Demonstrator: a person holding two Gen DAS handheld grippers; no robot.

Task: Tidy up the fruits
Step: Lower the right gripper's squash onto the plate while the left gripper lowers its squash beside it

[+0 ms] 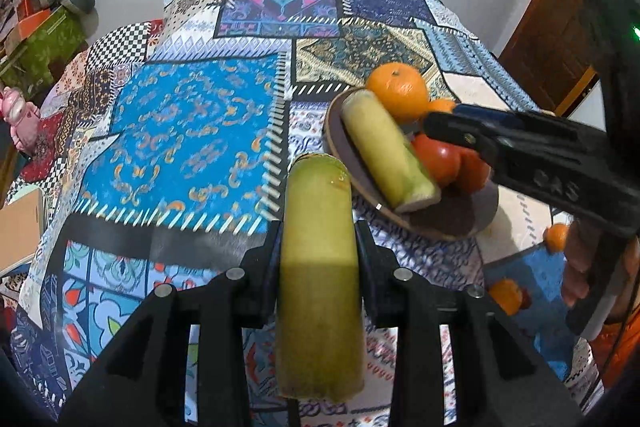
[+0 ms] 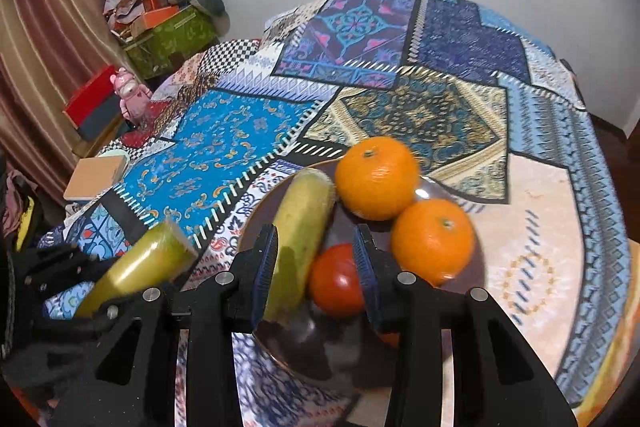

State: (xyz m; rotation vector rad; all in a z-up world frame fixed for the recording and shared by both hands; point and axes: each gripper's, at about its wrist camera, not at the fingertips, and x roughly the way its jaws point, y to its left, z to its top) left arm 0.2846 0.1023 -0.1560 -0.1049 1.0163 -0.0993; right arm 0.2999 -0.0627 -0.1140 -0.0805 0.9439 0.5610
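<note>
My left gripper is shut on a yellow-green cane piece, held above the patchwork cloth left of the brown plate. On the plate lie a second cane piece, two oranges and a red tomato. My right gripper is open and empty just above the plate, its jaws to either side of the tomato and the near end of the cane piece. It also shows in the left wrist view. The held cane piece shows at lower left in the right wrist view.
Two small oranges lie on the cloth right of the plate. A patchwork cloth covers the table. A pink toy, boxes and clutter stand beyond the table's left edge.
</note>
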